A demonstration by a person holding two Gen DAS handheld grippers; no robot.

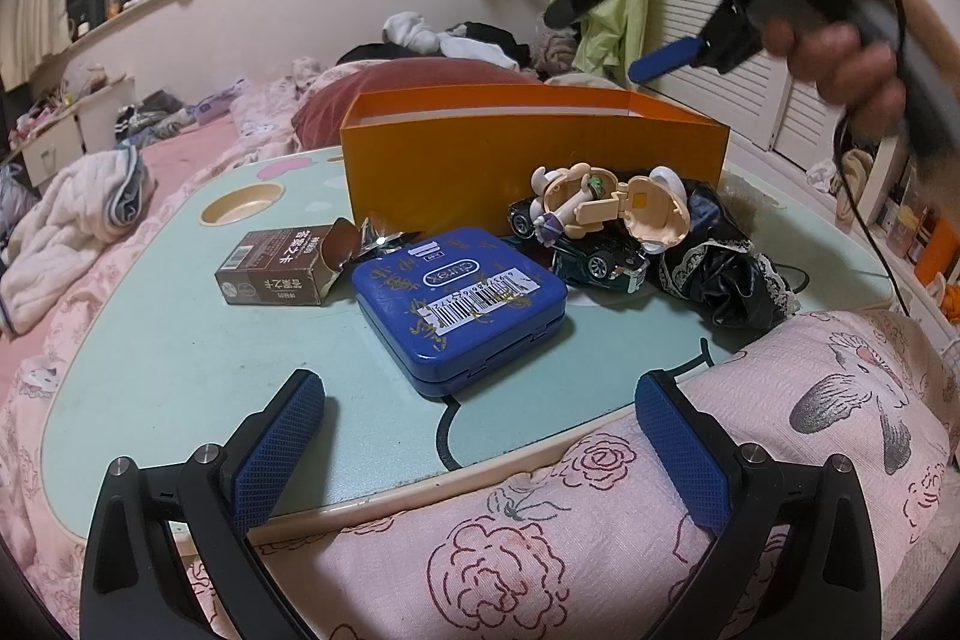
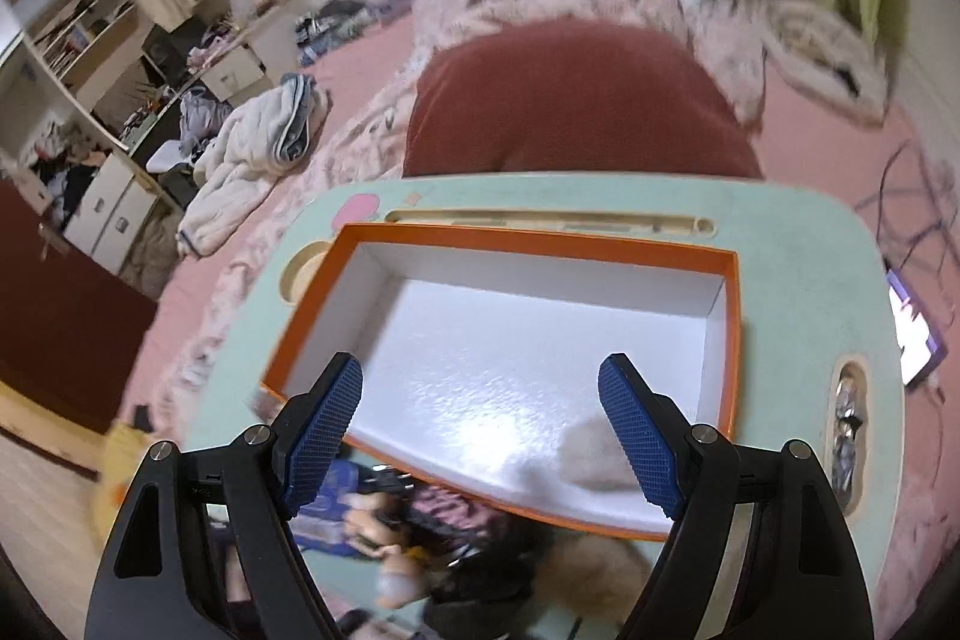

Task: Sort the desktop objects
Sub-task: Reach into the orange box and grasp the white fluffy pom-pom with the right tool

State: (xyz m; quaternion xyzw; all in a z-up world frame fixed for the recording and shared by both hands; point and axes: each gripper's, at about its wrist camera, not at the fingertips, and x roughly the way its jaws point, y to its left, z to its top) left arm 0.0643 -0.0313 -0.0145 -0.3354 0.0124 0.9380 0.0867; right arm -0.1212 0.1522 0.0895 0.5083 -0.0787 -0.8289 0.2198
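Note:
On the pale green lap table [image 1: 180, 340] stands an orange box [image 1: 528, 147]. In front of it lie a blue tin [image 1: 459, 304], a torn brown carton [image 1: 282, 268], a beige toy figure [image 1: 606, 208], dark toy cars [image 1: 594, 262] and a black lace cloth [image 1: 720, 268]. My left gripper [image 1: 480, 436] is open at the table's near edge, short of the tin. A hand holds my right gripper [image 1: 600, 39] open above the box. In the right wrist view the right gripper [image 2: 480, 418] is empty over the white inside of the orange box [image 2: 540, 241]. A blurred pale fluffy thing [image 2: 591, 460] lies in the box.
A floral pillow [image 1: 660, 490] presses against the table's near right edge. Behind the table lies a dark red cushion [image 2: 576, 99]. The table has a round cup recess [image 1: 243, 208]. A lit screen [image 2: 912, 334] lies off the right edge. Clothes and bedding surround the table.

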